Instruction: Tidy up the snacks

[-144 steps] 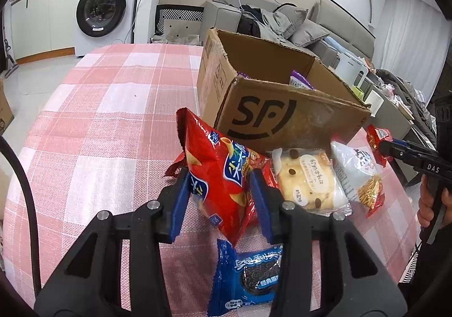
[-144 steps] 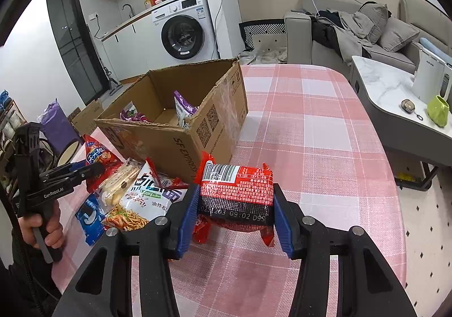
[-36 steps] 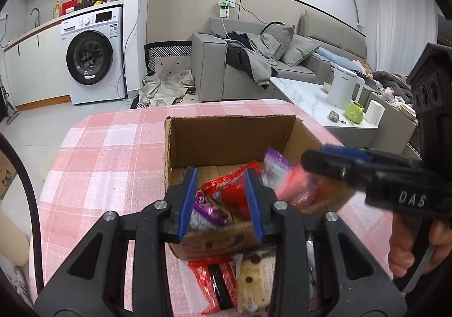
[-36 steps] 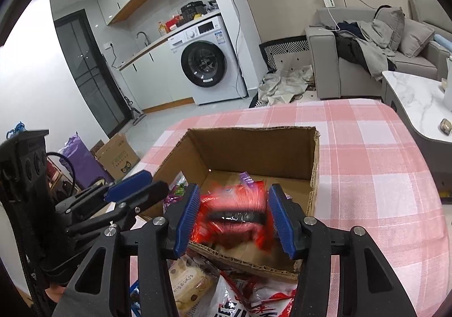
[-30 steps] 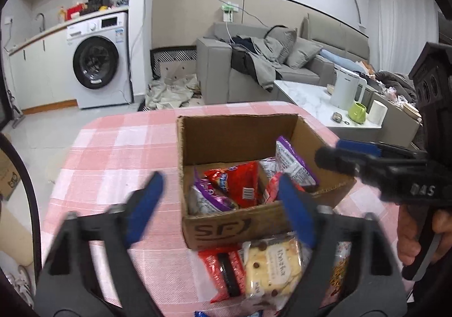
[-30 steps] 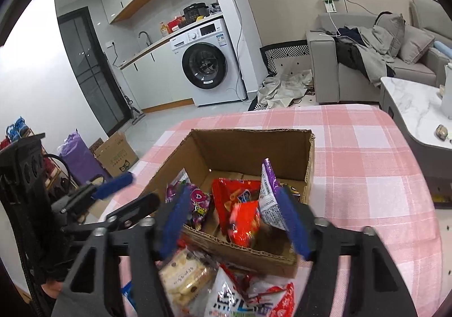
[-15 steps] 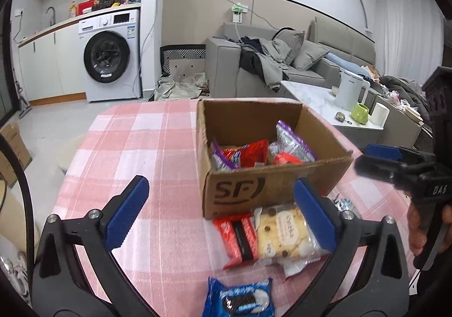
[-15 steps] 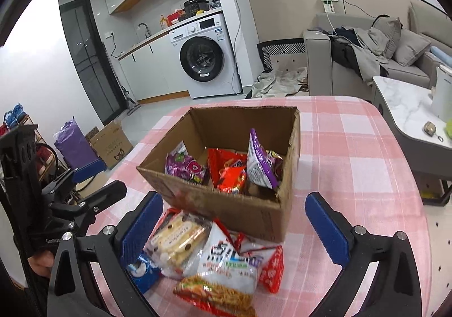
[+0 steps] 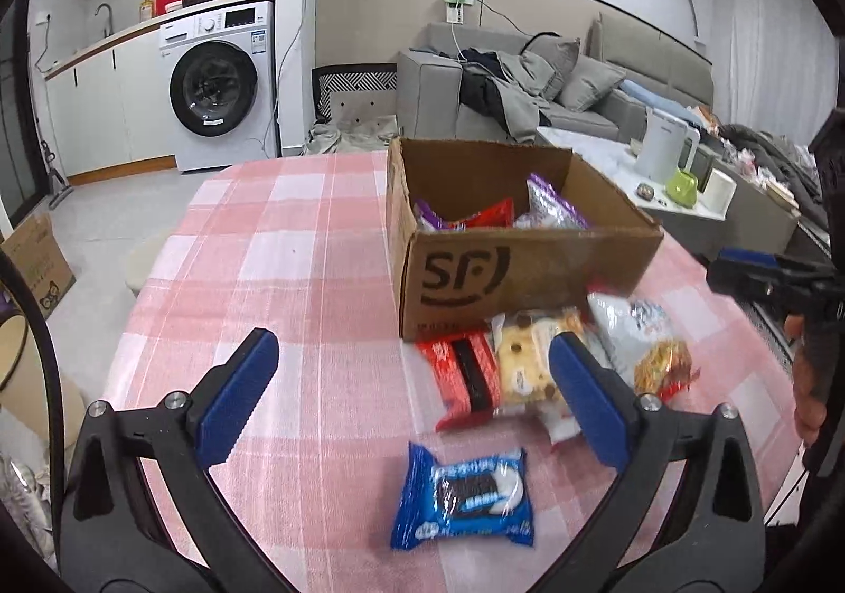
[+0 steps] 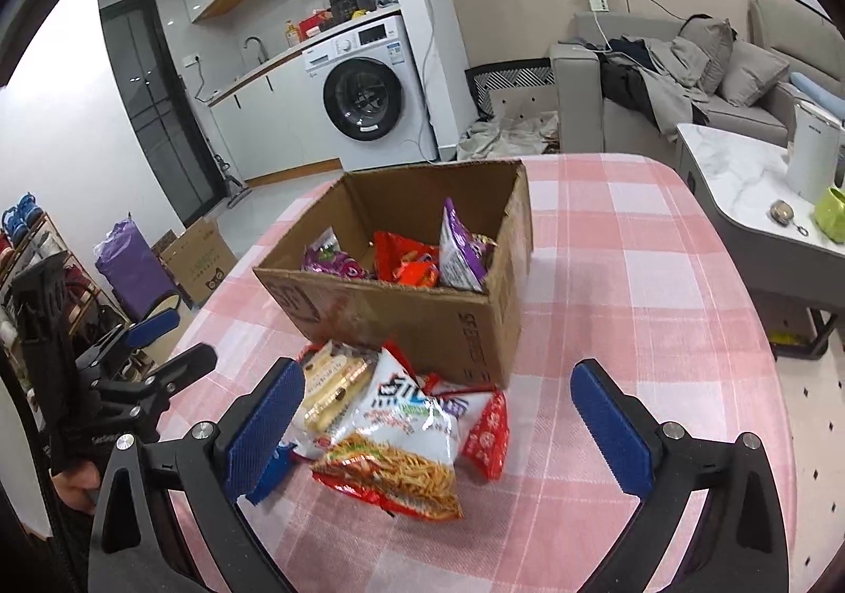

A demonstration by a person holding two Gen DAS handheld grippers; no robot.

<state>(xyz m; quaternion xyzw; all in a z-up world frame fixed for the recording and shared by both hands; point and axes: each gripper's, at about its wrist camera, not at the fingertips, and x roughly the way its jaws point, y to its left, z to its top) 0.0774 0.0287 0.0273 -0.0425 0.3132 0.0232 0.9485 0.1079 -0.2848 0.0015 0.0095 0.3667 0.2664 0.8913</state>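
An open cardboard box [image 9: 528, 271] stands on the pink checked table, with red and purple snack packs inside it. Below the box in the left wrist view lie a red pack [image 9: 465, 376], a yellow cake pack [image 9: 528, 366], a white noodle bag [image 9: 644, 339] and a blue cookie pack [image 9: 465, 495]. My left gripper [image 9: 412, 339] is wide open and empty above them. In the right wrist view the box [image 10: 422, 323] is behind the noodle bag [image 10: 401, 440], the cake pack [image 10: 332, 387] and a small red pack [image 10: 488, 434]. My right gripper [image 10: 437, 371] is also wide open and empty.
The table [image 10: 634, 276] has bare cloth right of the box and ends in a curved edge. A marble side table [image 10: 739, 170] with a kettle stands beyond it. A washing machine [image 9: 222, 91] and a sofa [image 9: 528, 81] are far behind. Each gripper shows at the other view's edge.
Both grippers let go of their red packs, which now lie in the box. Their jaws spread wide, and both pulled back from the box to above the loose snacks.
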